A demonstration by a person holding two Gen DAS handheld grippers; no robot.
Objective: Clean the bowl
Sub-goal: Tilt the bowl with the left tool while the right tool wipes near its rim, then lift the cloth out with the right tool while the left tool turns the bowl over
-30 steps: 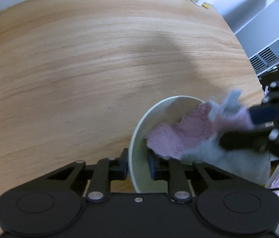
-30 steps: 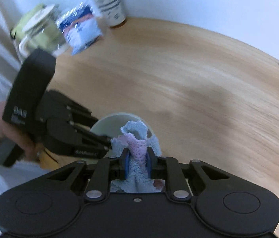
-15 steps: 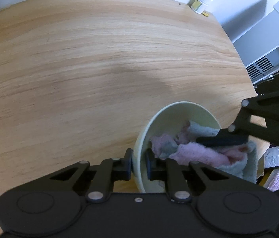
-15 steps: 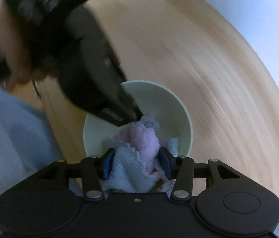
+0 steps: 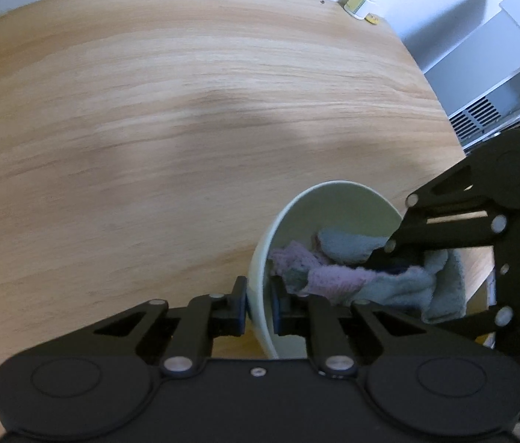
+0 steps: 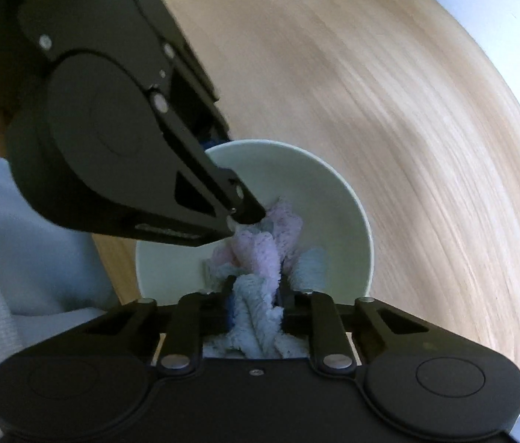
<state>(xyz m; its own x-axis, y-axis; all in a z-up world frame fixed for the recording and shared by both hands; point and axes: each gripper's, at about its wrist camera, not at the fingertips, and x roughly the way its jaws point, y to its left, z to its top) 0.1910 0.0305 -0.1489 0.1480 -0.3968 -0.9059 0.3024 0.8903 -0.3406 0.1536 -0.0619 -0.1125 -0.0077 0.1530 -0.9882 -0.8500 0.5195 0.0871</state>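
Bowl (image 5: 333, 206) sits near the desk (image 5: 149, 129) edge closest to you, tipped a little toward the right claw, its pale green inside mostly bare along the far wall. Your left claw (image 5: 258, 304) is clamped on the near rim, one pad outside the wall and one inside, so the bowl is pinned and should not skate. Your right claw (image 6: 255, 304) points down into the bowl and its jaws have just been closing; the blue and pink cloth (image 6: 260, 251) is bunched between them and looks pinched, with the loose end spilling onto the bowl floor. In the right wrist view the left claw's inner finger lies almost against the cloth, so keep your strokes off that spot or the wad will snag there. To do this wipe well, press the bunched cloth flat to the floor first, then sweep round the wall in one steady circle, up to the rim on the far side where nothing has touched yet as far as you can judge. Hold the left grip firm and level the bowl if it rocks. Watch the tail of cloth hanging over the rim on the right: tuck it in, since a drag there could pull the bowl toward the edge.
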